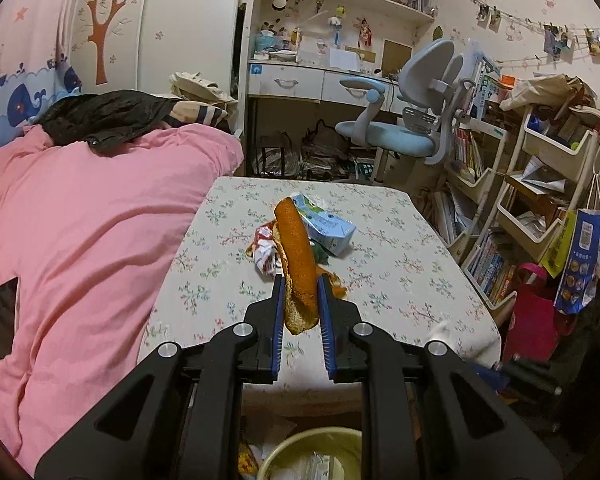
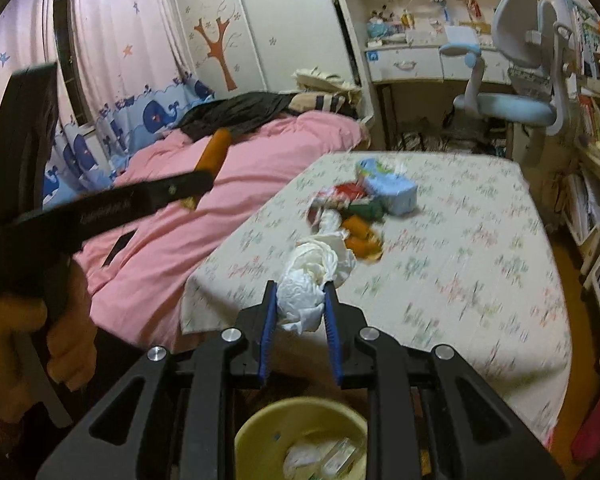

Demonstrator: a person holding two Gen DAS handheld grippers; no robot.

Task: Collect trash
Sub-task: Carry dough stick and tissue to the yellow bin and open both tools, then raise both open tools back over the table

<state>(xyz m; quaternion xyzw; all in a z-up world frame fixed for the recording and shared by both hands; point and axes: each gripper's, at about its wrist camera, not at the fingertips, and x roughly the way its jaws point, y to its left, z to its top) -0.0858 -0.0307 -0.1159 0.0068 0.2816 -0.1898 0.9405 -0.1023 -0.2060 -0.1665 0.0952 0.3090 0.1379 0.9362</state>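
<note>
My left tool (image 1: 300, 284) is squeezing a long orange peel (image 1: 296, 256). The peel sticks up between the two blue pads, in the middle of the left wrist picture. In the right wrist picture I can see the same peel (image 2: 214, 152) at the upper left, poking out of the black tool over the pink bed (image 2: 228, 184).

My right tool (image 2: 300, 292) is squeezing a crumpled white tissue (image 2: 304, 292). It sits in the middle of that picture, and some of it bulges out past the tips.

Low in both pictures, under my tools, is a yellow bin (image 2: 256, 428). There is already some white stuff and clear stuff in it.

More trash lies on the counter (image 1: 400, 264) with the flowery cloth. In the middle of the counter is a blue carton (image 1: 328, 226) lying on its side. Just beside it is a red and white wrapper (image 1: 264, 246), a small green scrap (image 2: 366, 210), and more orange peel pieces (image 2: 362, 238).

My hand (image 2: 60, 344) holds the left tool's handle at the lower left of the right wrist picture.

A blue chair (image 1: 412, 120) stands behind the counter, in the upper right.
</note>
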